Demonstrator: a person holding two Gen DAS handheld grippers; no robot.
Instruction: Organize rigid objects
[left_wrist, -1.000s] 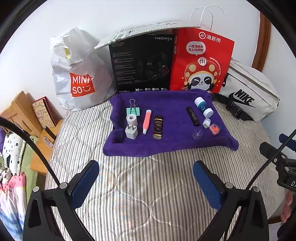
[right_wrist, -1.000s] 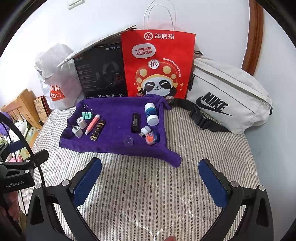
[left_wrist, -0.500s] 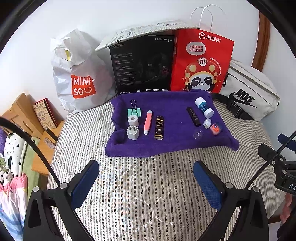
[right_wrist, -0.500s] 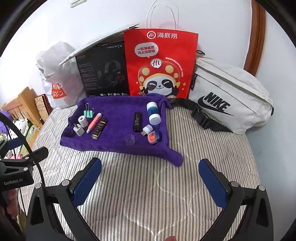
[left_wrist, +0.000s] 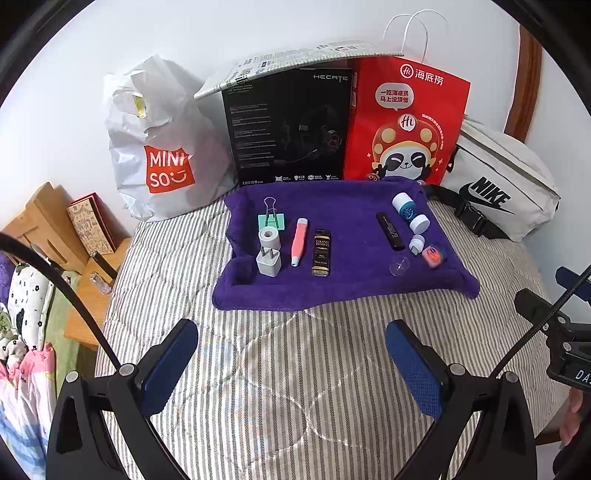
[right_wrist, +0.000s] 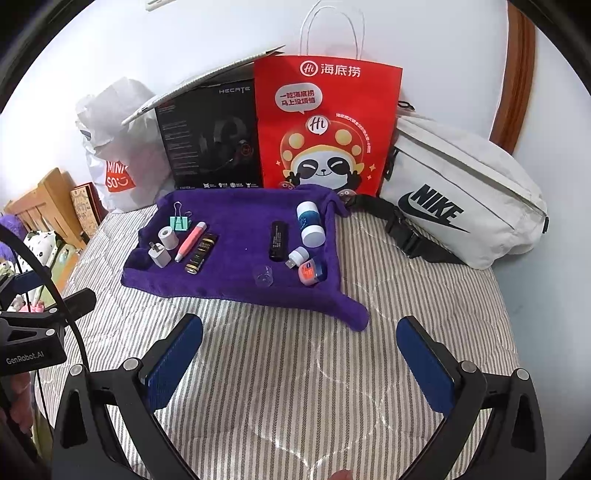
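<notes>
Small items on the purple towel (left_wrist: 343, 284) lie as before; both cameras have crept slightly closer. Left gripper (left_wrist: 291, 354) and right gripper (right_wrist: 301, 352) jaws spread, empty.

Left gripper (left_wrist: 291, 363) and right gripper (right_wrist: 301, 360) were held level, jaws spread wide, pointed toward 12 o'clock.

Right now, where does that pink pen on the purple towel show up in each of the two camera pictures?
Left wrist view: the pink pen lies left of centre, upper half.
Right wrist view: the pen lies further left, near mid-height.
Shared landmark: the black-and-gold box just right of it.
</notes>
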